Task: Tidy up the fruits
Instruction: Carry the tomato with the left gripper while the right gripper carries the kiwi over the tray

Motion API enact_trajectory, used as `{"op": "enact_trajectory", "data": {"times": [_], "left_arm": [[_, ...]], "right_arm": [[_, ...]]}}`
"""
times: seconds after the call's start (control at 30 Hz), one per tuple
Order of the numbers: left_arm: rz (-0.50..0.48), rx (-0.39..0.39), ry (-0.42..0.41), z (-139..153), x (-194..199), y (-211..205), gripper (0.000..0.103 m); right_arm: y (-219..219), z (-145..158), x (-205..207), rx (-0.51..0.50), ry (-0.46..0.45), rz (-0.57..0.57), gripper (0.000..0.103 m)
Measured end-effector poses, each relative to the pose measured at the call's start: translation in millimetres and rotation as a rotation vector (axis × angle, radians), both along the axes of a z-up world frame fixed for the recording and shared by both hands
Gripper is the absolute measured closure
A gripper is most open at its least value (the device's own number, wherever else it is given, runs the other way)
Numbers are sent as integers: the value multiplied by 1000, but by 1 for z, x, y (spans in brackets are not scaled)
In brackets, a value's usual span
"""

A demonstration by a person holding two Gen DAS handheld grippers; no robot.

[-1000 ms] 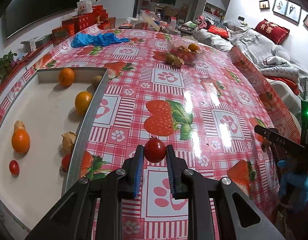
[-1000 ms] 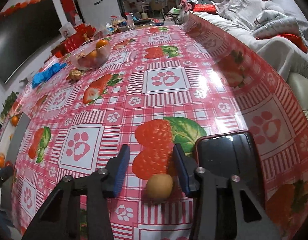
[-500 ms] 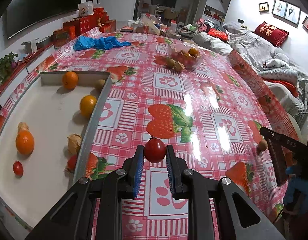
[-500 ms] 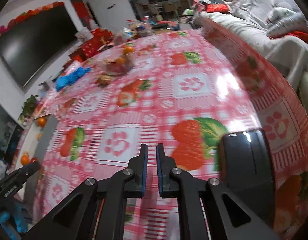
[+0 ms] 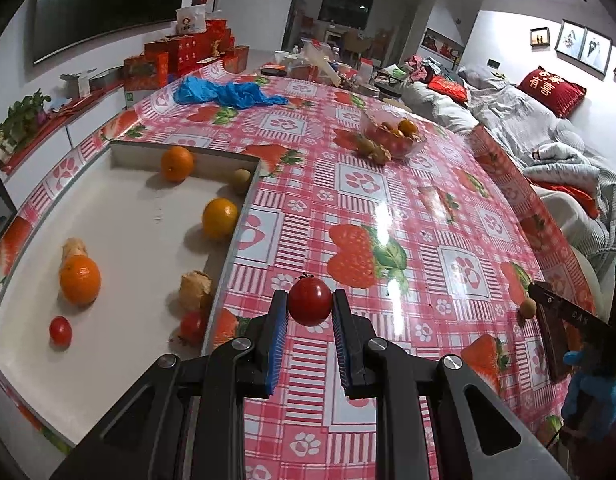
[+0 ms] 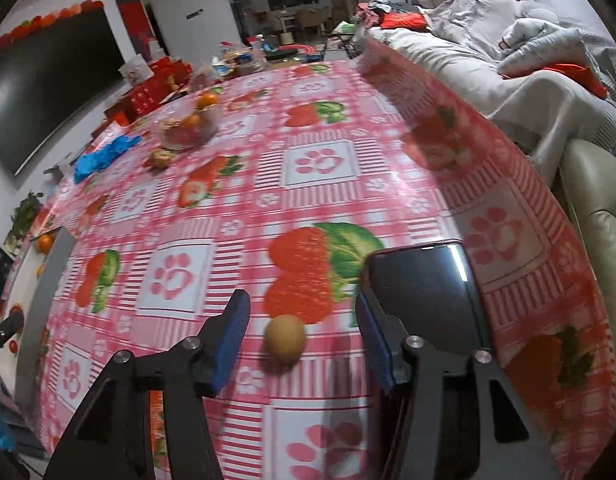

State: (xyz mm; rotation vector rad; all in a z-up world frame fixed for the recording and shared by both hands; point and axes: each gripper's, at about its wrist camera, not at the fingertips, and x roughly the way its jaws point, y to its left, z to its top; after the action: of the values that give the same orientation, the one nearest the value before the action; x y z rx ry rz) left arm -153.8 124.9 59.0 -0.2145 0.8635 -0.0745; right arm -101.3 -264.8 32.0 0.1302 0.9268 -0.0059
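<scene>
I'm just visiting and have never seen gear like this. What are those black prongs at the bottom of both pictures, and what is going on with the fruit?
No robot here: a person holds a two-finger gripper in each hand, and each carries a wide-angle camera looking out along its fingers. One picture comes from the left hand, the other from the right.

The left gripper is shut on a cherry tomato, lifted above the strawberry-print tablecloth. Beside it lies a white tray already holding oranges and small tomatoes.

The right gripper is open, its fingers either side of a small tan round fruit resting on the cloth, next to a black phone. Farther back stands a clear fruit bowl.
</scene>
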Motion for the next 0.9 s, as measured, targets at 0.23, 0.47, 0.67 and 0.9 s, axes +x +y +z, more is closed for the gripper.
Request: {"op": "enact_trajectory", "data": {"times": [0.23, 0.47, 0.67, 0.9], "left_arm": [[-22, 9, 1, 0, 3, -10, 79], [-31, 14, 19, -5, 5, -14, 79], [-40, 22, 25, -6, 4, -18, 79], [-32, 37, 32, -2, 6, -15, 79]], "right_arm": [[1, -2, -6, -3, -6, 27, 44], [24, -7, -12, -45, -10, 133, 44], [28, -19, 0, -42, 30, 136, 62], [41, -11, 2, 23, 57, 151, 76]]}}
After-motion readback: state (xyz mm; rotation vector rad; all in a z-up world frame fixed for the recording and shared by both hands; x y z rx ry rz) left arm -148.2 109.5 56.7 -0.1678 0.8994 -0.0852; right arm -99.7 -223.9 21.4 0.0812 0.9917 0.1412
